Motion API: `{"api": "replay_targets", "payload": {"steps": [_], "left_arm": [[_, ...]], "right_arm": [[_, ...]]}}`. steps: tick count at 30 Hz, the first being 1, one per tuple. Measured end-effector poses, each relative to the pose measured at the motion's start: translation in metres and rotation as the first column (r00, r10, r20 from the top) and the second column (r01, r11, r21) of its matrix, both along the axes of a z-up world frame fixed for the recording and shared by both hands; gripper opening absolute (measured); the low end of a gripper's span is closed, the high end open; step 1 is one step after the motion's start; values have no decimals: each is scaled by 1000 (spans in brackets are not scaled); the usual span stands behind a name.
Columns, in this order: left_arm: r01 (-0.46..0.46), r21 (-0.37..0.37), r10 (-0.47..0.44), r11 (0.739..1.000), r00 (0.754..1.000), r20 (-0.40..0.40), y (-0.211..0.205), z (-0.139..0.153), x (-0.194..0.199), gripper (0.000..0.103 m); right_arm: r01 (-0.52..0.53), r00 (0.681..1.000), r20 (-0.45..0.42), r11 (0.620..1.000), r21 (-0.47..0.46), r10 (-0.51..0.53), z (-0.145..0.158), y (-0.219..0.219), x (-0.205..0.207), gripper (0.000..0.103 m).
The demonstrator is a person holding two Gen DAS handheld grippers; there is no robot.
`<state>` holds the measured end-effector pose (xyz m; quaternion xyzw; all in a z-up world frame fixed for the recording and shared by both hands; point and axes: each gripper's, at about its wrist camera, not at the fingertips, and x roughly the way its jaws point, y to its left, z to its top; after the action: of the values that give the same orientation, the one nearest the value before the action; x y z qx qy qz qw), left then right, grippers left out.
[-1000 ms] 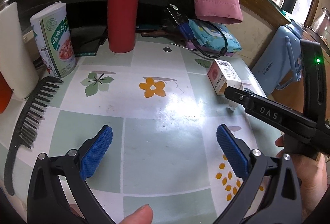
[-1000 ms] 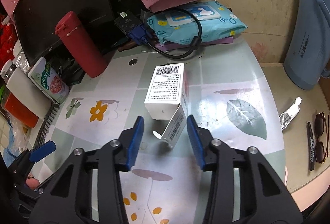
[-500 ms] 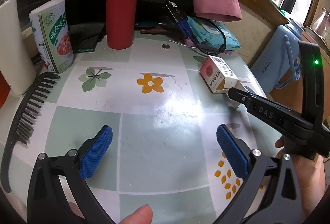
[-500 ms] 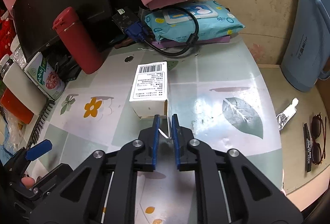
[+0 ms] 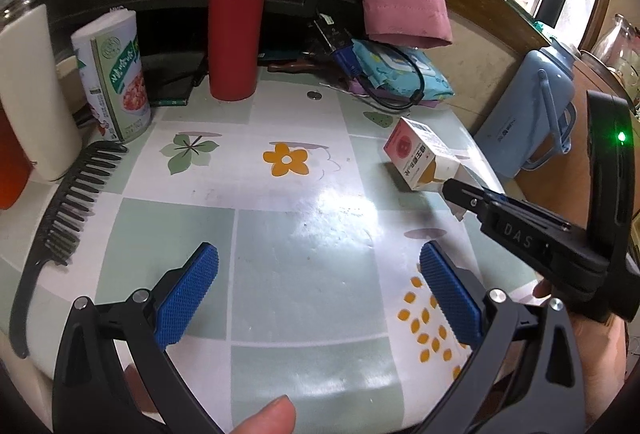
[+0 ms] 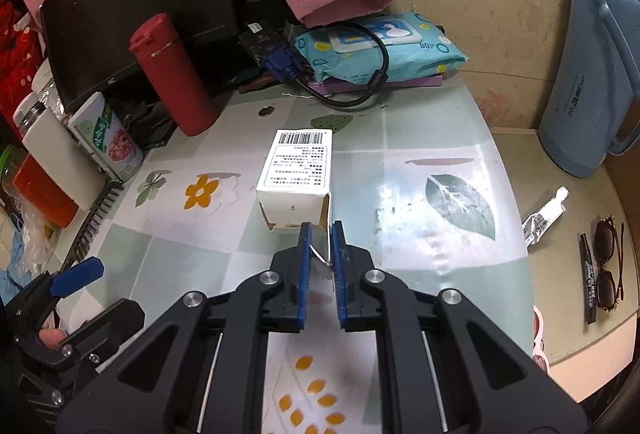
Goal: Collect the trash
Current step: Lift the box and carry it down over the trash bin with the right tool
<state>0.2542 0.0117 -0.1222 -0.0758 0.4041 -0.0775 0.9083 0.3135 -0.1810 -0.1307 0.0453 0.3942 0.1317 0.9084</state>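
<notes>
Right gripper (image 6: pixel 320 234) pinches open end flap of small white cardboard box (image 6: pixel 298 170), flap mostly hidden between pads; left gripper (image 5: pixel 316 274) gapes wide, holding nothing.

Two close, downward views, shared table (image 5: pixel 304 234)

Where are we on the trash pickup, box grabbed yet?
Done: right gripper has just closed on the open end flap of the small white box. In hand: the box, pinched by that flap only, its far end still near the flowered tabletop. Left: carrying it off; no bin in view. Left gripper hangs open and empty.
</notes>
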Motion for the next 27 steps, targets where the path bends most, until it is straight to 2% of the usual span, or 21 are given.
{"api": "replay_targets", "payload": {"steps": [16, 27], "left_arm": [[-8, 12, 8, 1000, 998, 63, 1, 49, -46, 98], [-7, 24, 4, 1000, 994, 109, -3, 84, -93, 98]], "right_arm": [[-21, 999, 39, 1000, 10, 21, 32, 3, -55, 11], [-45, 995, 91, 999, 10, 44, 67, 3, -113, 11]]}}
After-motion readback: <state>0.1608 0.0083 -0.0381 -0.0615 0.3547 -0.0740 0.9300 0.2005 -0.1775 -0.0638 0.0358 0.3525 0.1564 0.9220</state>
